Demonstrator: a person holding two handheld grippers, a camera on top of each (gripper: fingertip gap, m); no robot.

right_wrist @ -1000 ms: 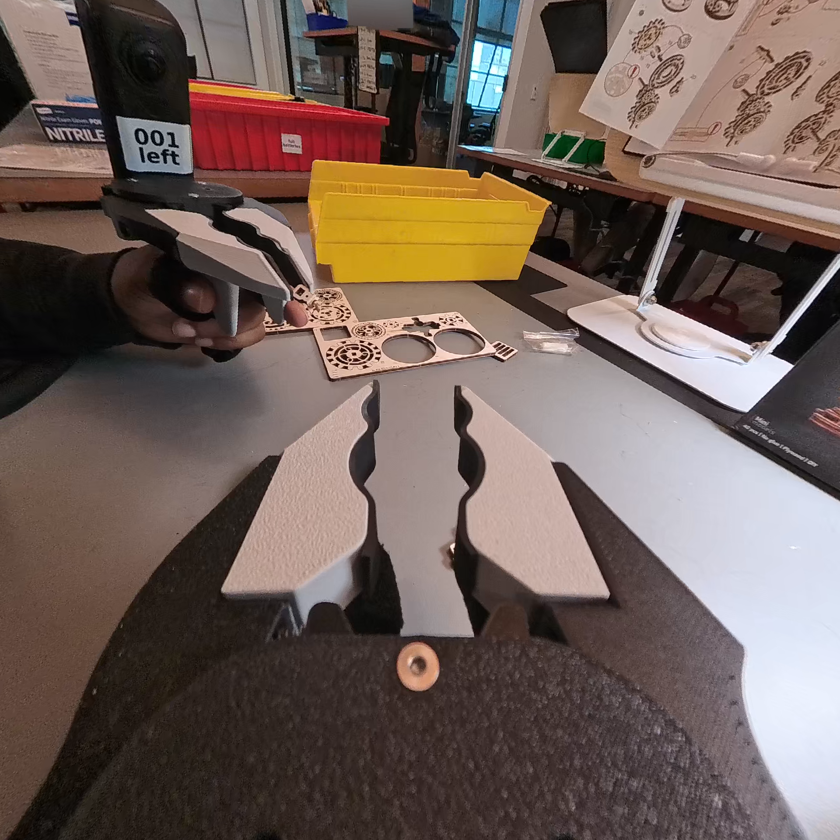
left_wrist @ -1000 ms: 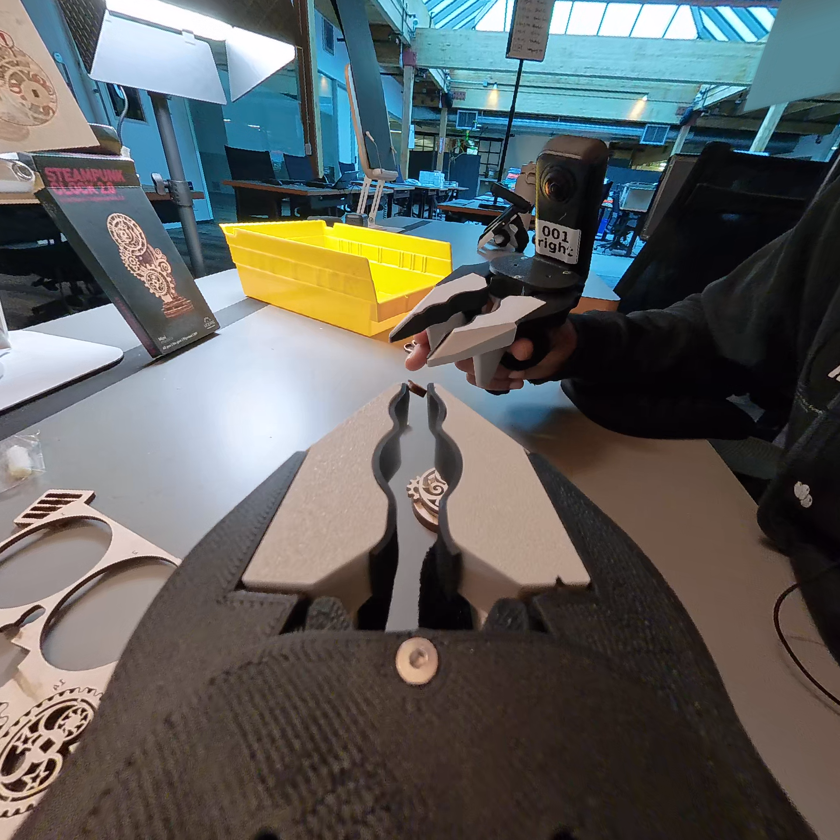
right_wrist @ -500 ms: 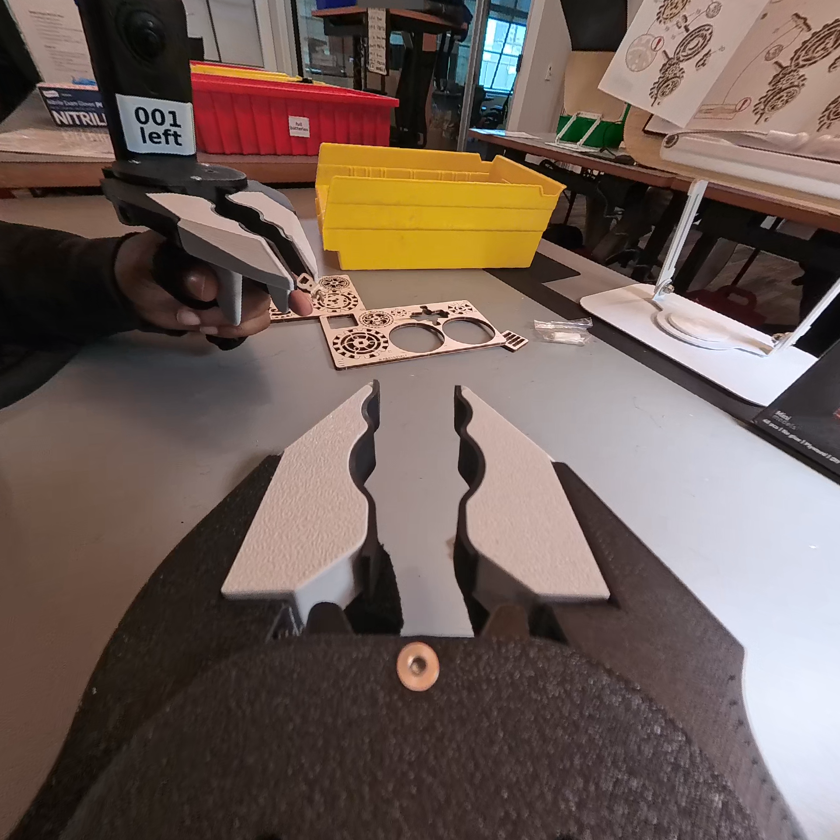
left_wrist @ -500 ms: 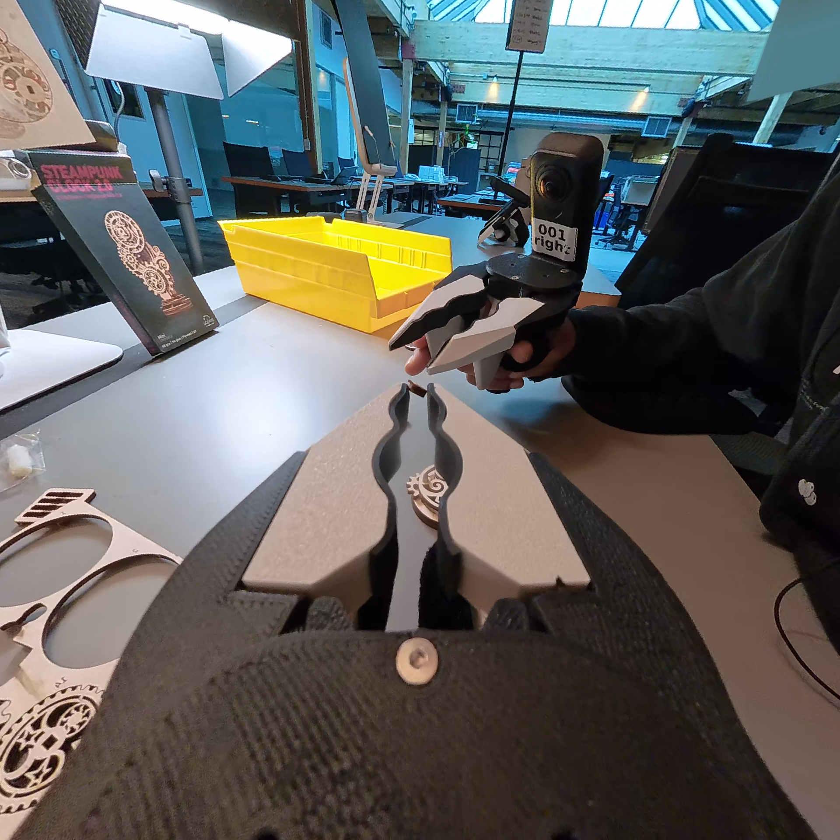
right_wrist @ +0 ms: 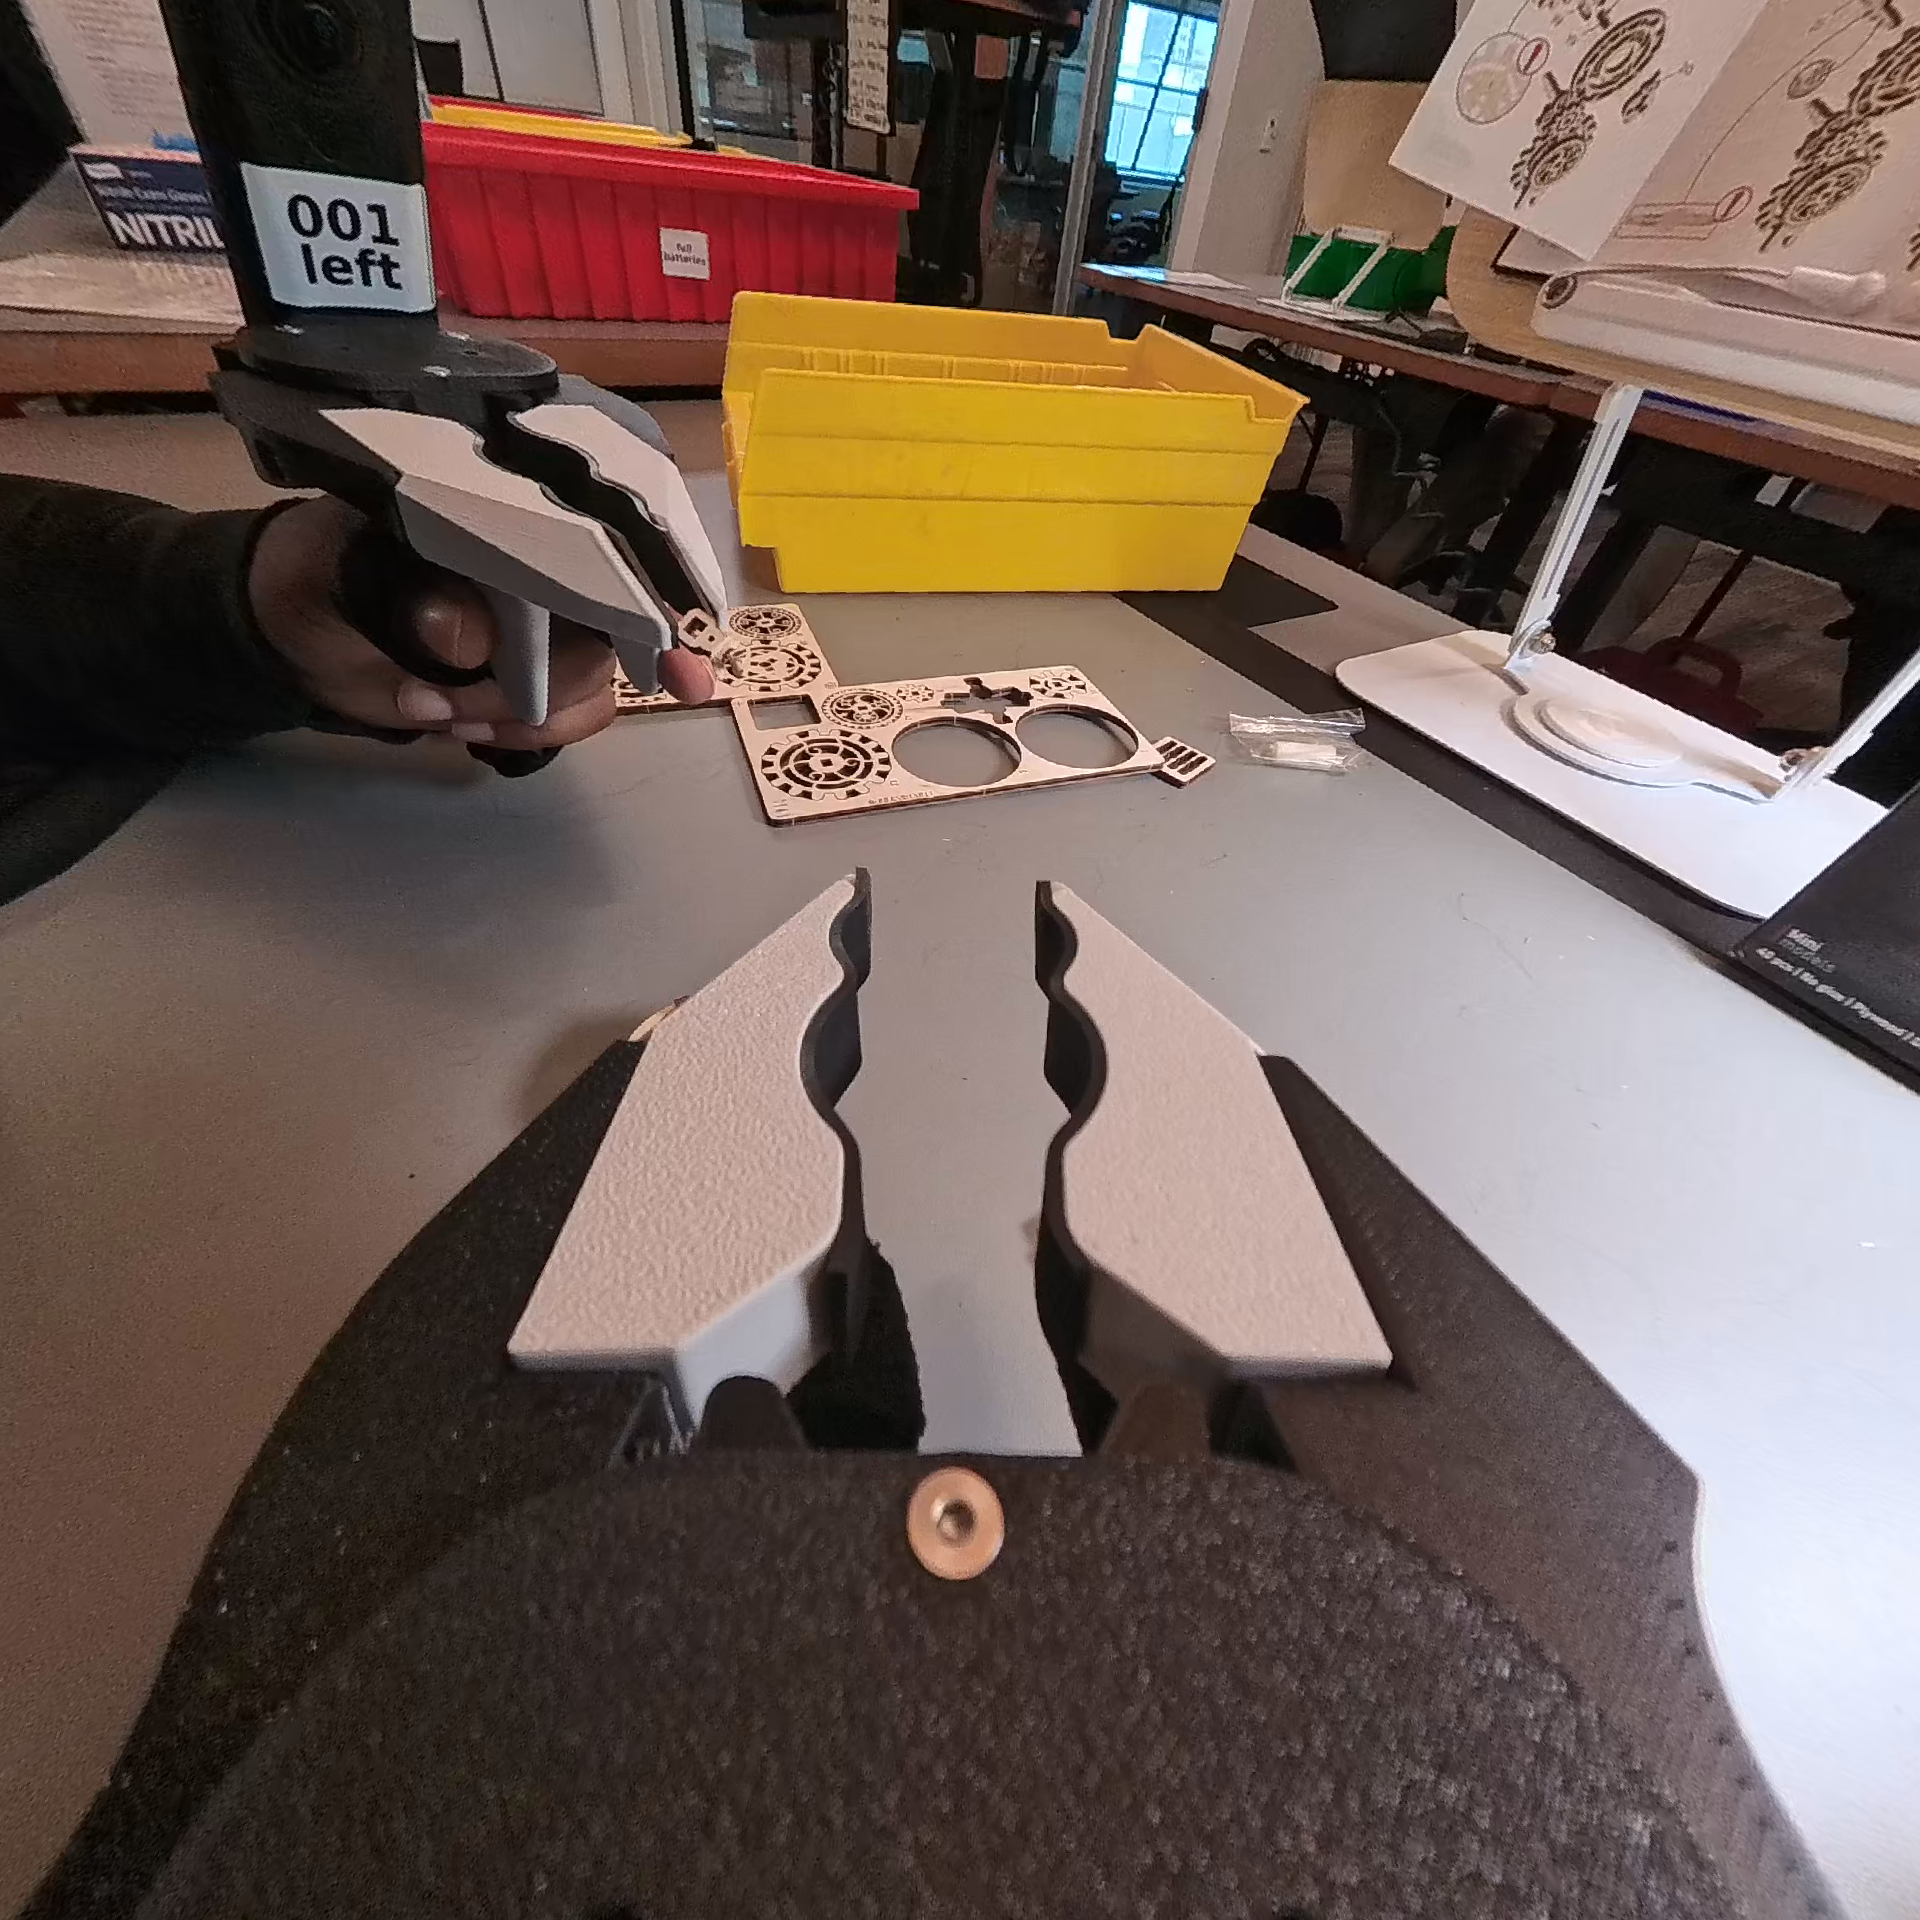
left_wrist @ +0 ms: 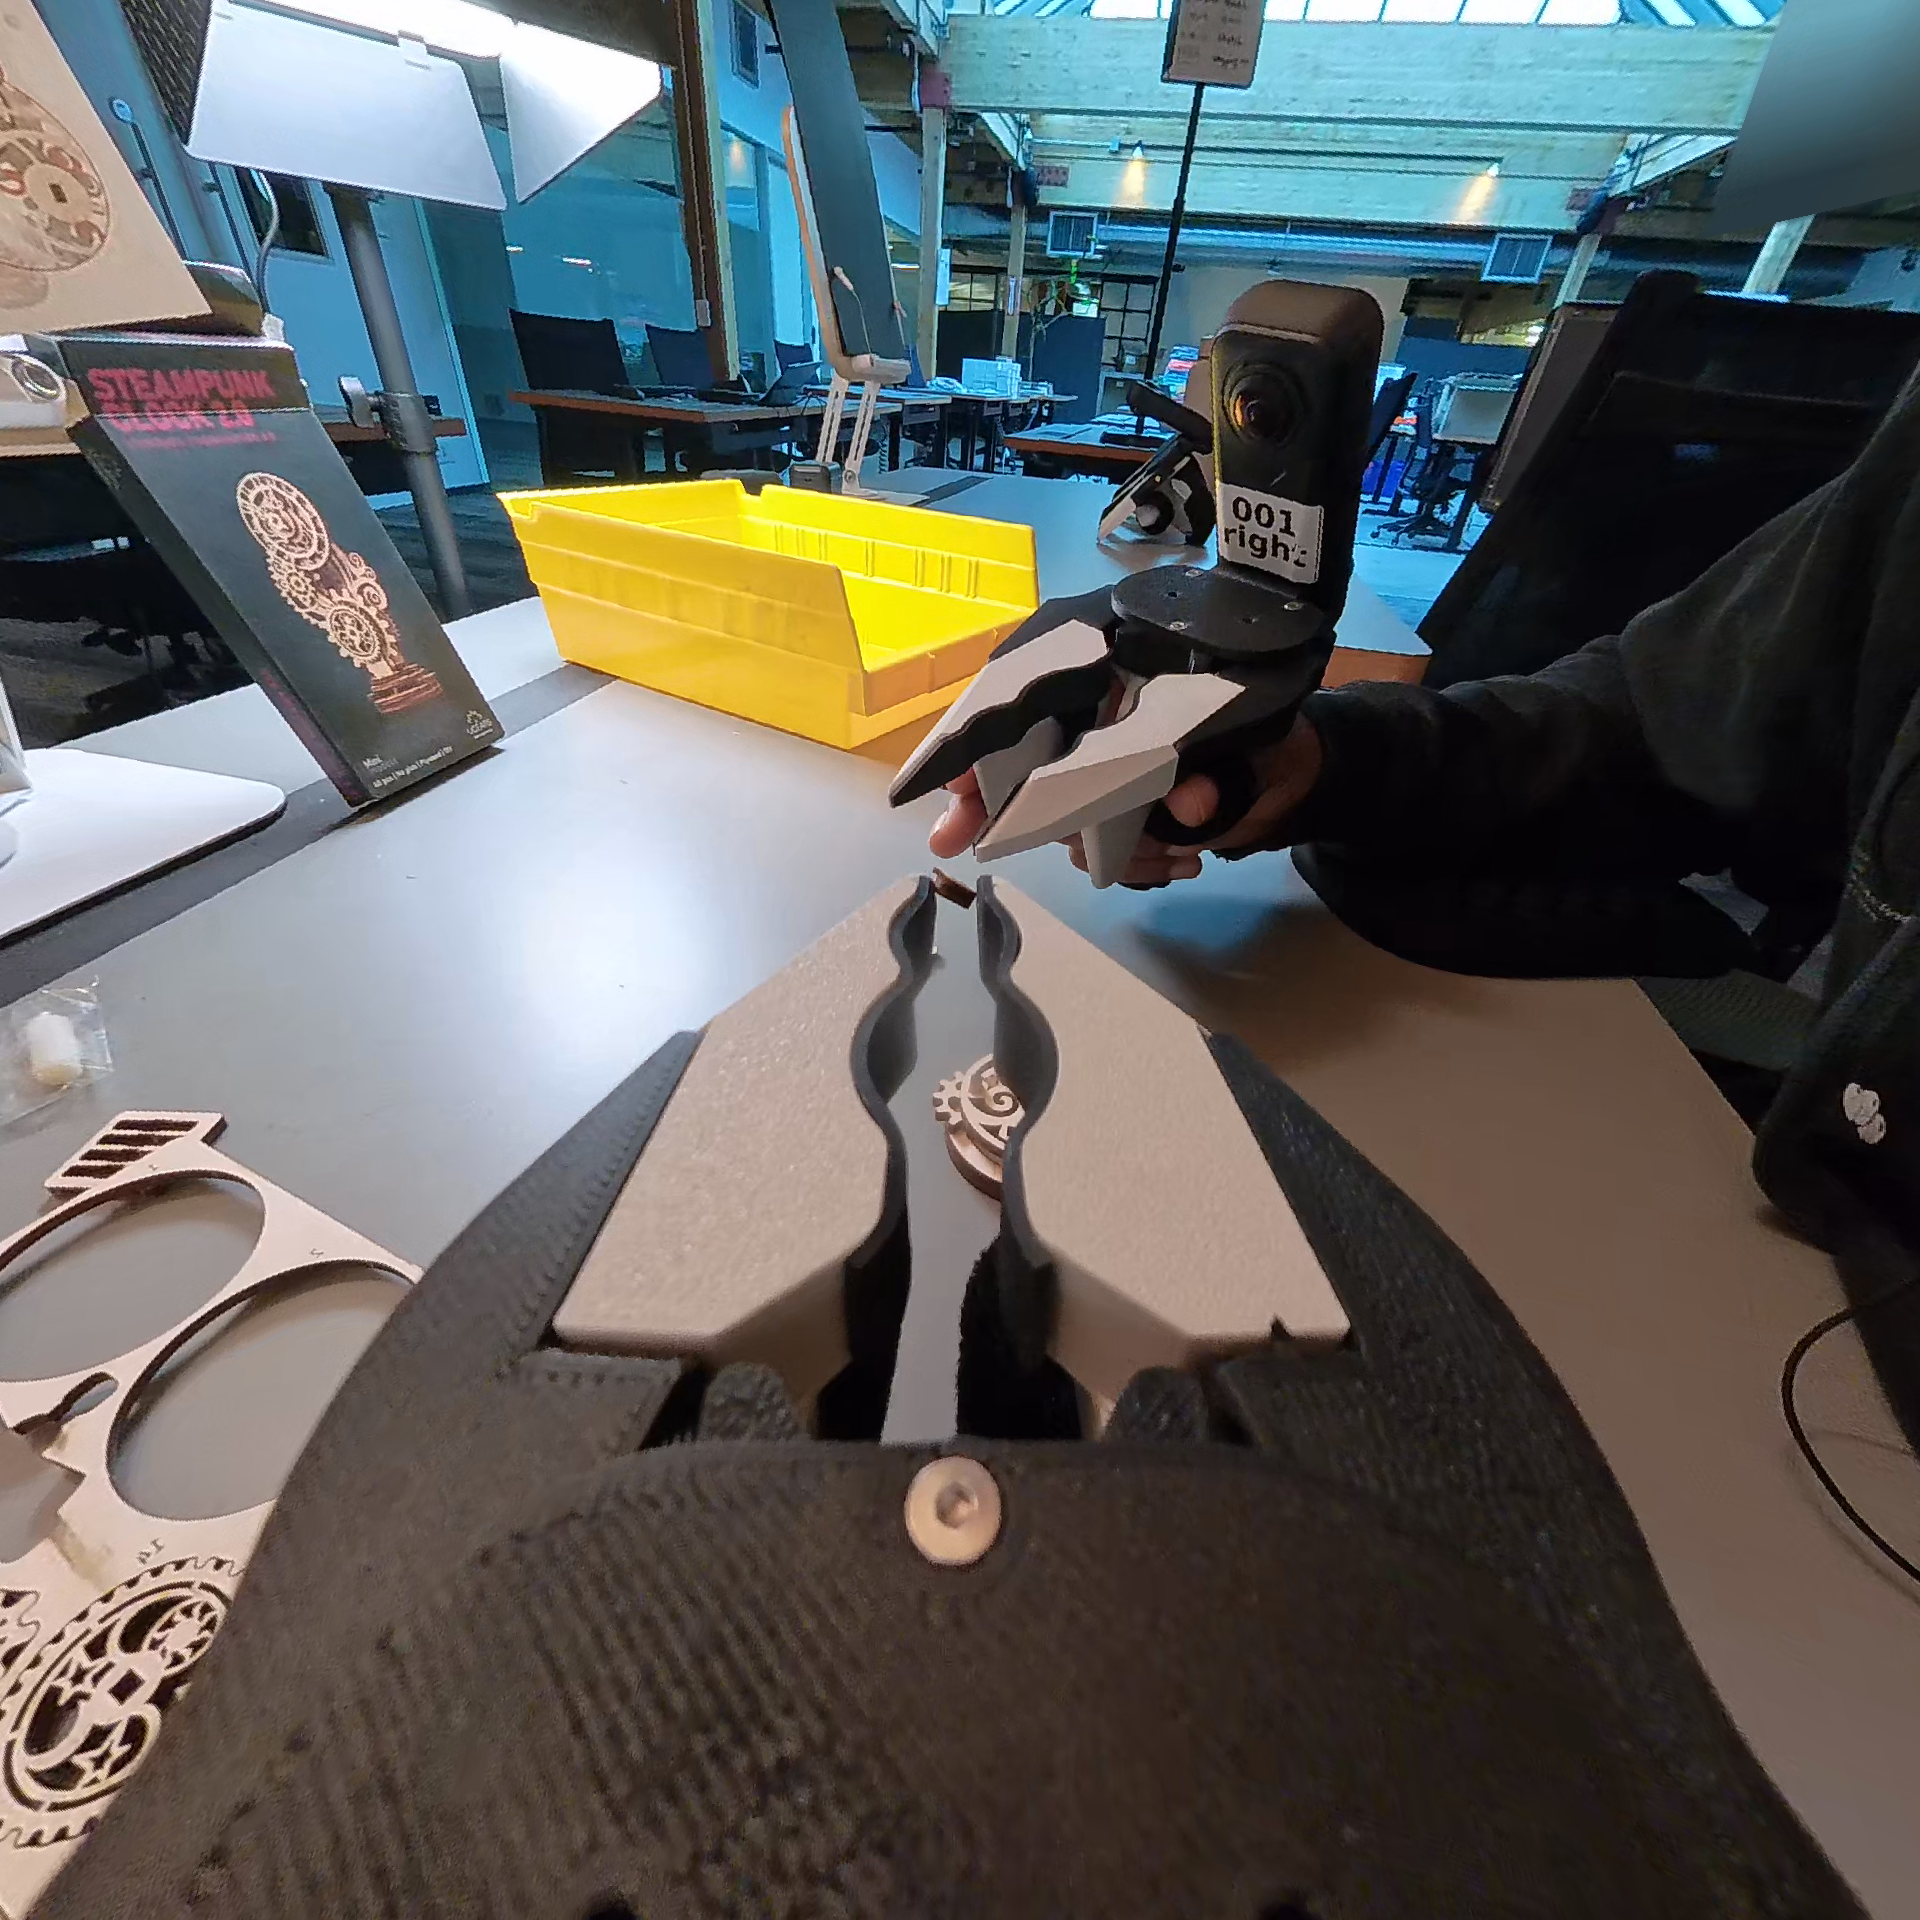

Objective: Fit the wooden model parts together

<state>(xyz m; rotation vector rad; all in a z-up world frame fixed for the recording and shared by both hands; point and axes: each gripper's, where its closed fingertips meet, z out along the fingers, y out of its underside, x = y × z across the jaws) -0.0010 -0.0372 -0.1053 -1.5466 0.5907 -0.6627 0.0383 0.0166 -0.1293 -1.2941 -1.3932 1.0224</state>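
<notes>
My left gripper (left_wrist: 951, 890) is shut on a small wooden part (left_wrist: 952, 884) pinched at its very tips; it also shows in the right wrist view (right_wrist: 694, 636), with the part (right_wrist: 698, 627) held above the table. A wooden gear disc (left_wrist: 979, 1120) lies on the table under the left gripper's fingers. My right gripper (right_wrist: 954, 896) is open and empty, low over the bare table. In the left wrist view it (left_wrist: 940, 826) hovers just beyond the held part, tips pointing towards it without touching.
A laser-cut wooden parts sheet (right_wrist: 935, 777) lies flat behind the left gripper, also at lower left (left_wrist: 208, 1179). A yellow bin (right_wrist: 997, 468) stands behind it. A small plastic bag (right_wrist: 1294, 732), a white stand base (right_wrist: 1662, 790) and a dark kit box (left_wrist: 301, 592) sit around. One gripper's finger ends stand about 8 cm off the other's.
The two grippers have drawn slightly closer together, the right one dipping a little towards the left one's tips. The left gripper keeps its hold on the small part.
</notes>
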